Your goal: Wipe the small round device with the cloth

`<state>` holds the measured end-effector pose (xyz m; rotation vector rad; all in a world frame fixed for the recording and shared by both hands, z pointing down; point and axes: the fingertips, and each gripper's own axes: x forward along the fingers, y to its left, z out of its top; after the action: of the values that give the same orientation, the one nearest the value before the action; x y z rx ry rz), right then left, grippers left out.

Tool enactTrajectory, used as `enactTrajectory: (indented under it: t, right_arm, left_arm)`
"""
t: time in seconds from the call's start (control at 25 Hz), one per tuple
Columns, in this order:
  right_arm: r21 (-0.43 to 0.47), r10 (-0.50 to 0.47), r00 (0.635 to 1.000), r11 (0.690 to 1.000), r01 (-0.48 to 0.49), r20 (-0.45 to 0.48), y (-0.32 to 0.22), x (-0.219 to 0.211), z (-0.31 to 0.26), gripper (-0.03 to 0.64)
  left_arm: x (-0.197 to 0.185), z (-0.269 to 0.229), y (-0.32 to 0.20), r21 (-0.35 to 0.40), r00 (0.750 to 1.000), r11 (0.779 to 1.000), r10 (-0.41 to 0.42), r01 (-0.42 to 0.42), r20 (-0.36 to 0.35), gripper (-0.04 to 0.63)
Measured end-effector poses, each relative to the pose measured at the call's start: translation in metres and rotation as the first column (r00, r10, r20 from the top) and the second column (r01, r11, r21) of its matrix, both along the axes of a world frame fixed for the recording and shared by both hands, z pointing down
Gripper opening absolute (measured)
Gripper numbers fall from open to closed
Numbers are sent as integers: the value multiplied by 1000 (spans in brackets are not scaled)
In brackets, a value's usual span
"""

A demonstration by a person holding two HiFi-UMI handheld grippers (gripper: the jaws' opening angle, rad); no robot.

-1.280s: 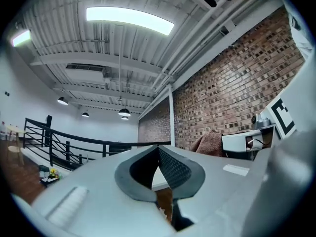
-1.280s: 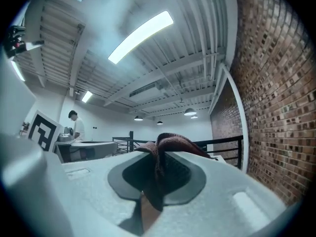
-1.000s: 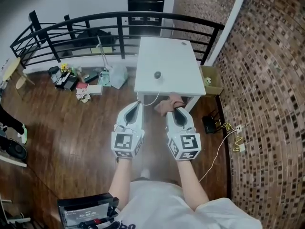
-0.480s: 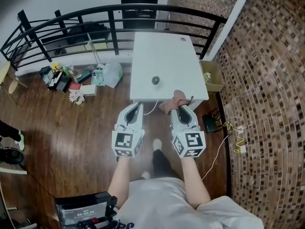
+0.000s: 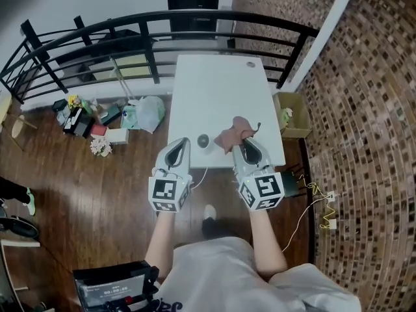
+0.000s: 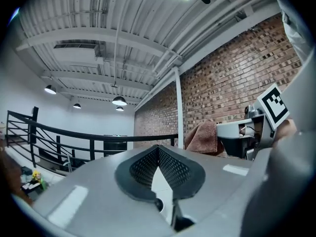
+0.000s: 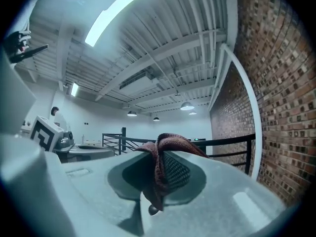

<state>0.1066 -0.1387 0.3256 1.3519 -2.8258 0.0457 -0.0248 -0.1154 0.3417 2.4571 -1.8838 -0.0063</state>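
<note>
Over the table's (image 5: 221,83) near edge, likely the approach step: your right gripper (image 5: 246,143) pinches the cloth (image 5: 231,134) beside the small round device (image 5: 203,140), left gripper (image 5: 182,142) closed, empty; next, lower cloth onto it.

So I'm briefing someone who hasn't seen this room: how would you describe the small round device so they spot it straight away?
Find the white table by the black railing. Near the table edge closest to the person, just left of the reddish-brown cloth, sits the small round device. It is dark and dome-like, unlike the soft, crumpled cloth.
</note>
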Motion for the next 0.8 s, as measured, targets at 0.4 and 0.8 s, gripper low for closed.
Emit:
enactTrajectory:
  t: [0.4, 0.8]
  right_arm:
    - [-95, -40, 999, 995, 39, -2, -89, 5, 43, 40]
    - [-205, 29, 999, 978, -32, -20, -113, 4, 96, 40]
  left_arm:
    - [4, 88, -70, -158, 993, 985, 82, -68, 85, 17]
    - [4, 205, -74, -380, 960, 898, 270, -221, 79, 225]
